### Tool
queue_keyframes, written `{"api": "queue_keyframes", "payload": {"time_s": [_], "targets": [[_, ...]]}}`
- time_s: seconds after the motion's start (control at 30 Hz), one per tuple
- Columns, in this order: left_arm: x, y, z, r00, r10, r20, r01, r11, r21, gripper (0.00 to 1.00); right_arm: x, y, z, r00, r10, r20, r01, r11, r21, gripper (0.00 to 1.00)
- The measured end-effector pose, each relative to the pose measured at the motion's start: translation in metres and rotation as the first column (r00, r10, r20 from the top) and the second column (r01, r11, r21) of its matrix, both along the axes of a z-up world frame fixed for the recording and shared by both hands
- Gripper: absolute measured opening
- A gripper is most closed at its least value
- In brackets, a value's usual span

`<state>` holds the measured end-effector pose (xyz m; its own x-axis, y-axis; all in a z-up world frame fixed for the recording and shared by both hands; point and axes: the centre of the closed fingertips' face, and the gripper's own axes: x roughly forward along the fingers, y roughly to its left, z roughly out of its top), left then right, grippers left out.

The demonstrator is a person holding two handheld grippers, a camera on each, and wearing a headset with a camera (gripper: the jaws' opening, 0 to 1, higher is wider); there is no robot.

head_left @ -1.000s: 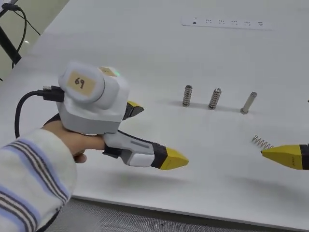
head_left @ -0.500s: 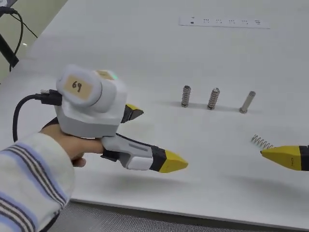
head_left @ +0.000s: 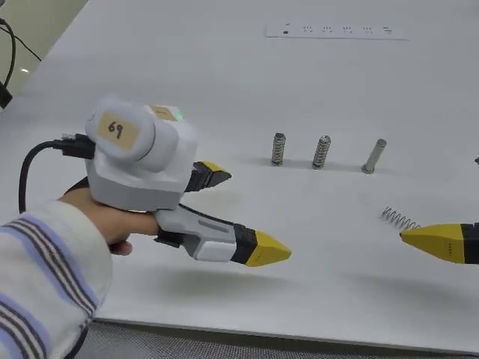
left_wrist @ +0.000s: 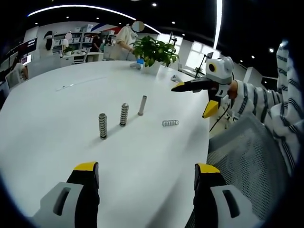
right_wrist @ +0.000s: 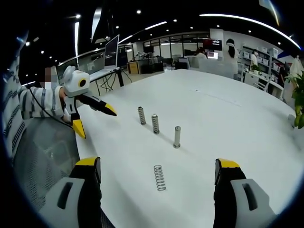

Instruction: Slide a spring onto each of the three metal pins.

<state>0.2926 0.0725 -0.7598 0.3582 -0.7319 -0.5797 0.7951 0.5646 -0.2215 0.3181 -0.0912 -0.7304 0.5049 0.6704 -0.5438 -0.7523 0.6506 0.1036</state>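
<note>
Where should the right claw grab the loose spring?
Mid-length, across the coils. The spring lies flat on its side, pointing roughly away from the right claw, so come down from above with a jaw on each long side. That probably leaves both ends free for the bare pin.

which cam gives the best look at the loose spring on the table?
Right gripper view: the loose spring lies close, centred ahead of the open right tongs, coils distinct. Head view shows it small near the right edge, by the right tongs' tip. Left gripper view shows it far off, tiny, beside the bare pin.
</note>
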Motion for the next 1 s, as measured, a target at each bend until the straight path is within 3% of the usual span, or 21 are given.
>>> {"api": "queue_keyframes", "payload": {"time_s": [0.23,0.57,0.7,0.87,1.0], "targets": [[0.006,-0.024,0.006,0.996,-0.087,0.009,0.087,0.995,-0.047,0.75,0.000,-0.002,0.002,1.000,-0.005,-0.004,0.005,1.000,0.005,0.98],[0.015,-0.059,0.003,0.975,-0.216,0.057,0.217,0.976,-0.010,0.70,-0.001,0.001,0.004,1.000,0.009,-0.011,-0.009,1.000,0.008,0.96],[0.014,-0.072,-0.001,0.953,-0.296,0.066,0.294,0.955,0.037,0.69,-0.002,0.002,0.007,1.000,0.006,-0.010,-0.006,1.000,0.014,0.97],[0.019,-0.088,-0.004,0.934,-0.348,0.084,0.343,0.937,0.068,0.68,-0.004,0.002,0.008,1.000,0.011,-0.010,-0.011,1.000,0.010,0.96],[0.017,-0.099,-0.006,0.919,-0.386,0.084,0.381,0.922,0.067,0.64,-0.006,0.001,0.007,1.000,0.015,-0.012,-0.015,1.000,0.007,0.96]]}}
